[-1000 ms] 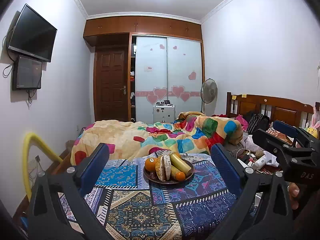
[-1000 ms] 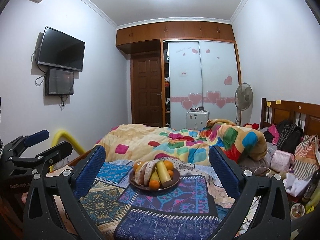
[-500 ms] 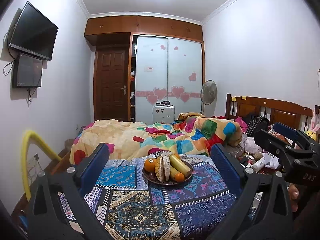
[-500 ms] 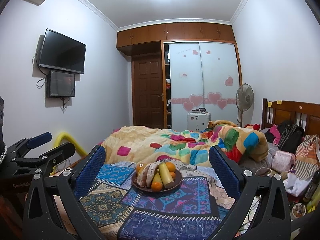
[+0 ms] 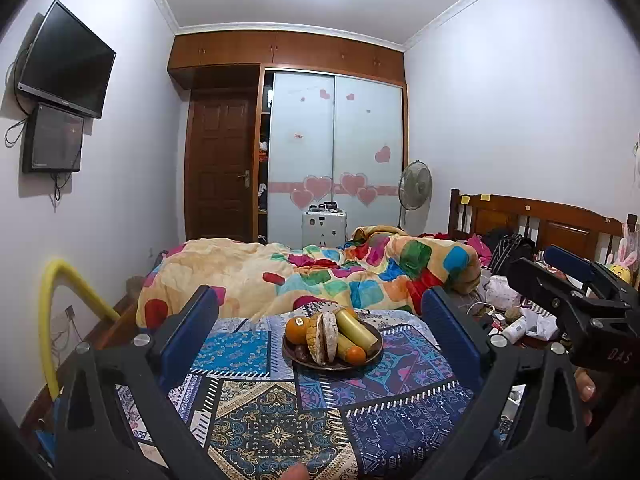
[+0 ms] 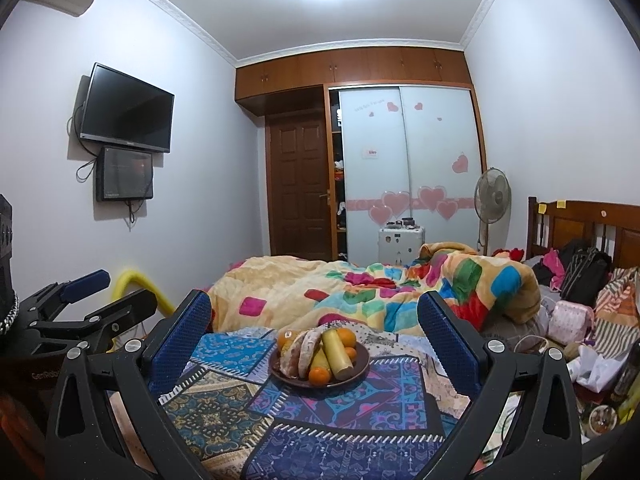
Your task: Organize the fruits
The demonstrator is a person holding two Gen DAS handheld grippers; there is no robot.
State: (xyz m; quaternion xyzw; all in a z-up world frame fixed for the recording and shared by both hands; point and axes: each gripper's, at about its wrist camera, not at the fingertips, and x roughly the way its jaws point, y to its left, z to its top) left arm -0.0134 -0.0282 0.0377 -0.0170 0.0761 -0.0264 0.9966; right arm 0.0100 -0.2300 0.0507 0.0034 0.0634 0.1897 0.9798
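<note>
A brown plate (image 5: 370,358) of fruit sits on a patterned cloth (image 5: 280,420) on the bed. It holds oranges (image 5: 297,329), a yellow-green fruit (image 5: 356,330) and two round brownish pieces (image 5: 325,337). The plate also shows in the right wrist view (image 6: 360,364), with an orange (image 6: 319,376) at its front. My left gripper (image 5: 320,322) is open and empty, short of the plate. My right gripper (image 6: 316,322) is open and empty too, also short of the plate. Each gripper shows at the edge of the other's view.
A colourful quilt (image 5: 320,276) lies bunched behind the plate. Bags and clutter (image 6: 580,320) pile at the right by the wooden headboard (image 5: 540,224). A yellow tube (image 5: 60,312) curves at the left. A wardrobe, a door, a fan and a wall TV stand beyond.
Both wrist views have shifted slightly; the plate sits a touch lower and nearer in the frames. Both grippers stay open and empty.
</note>
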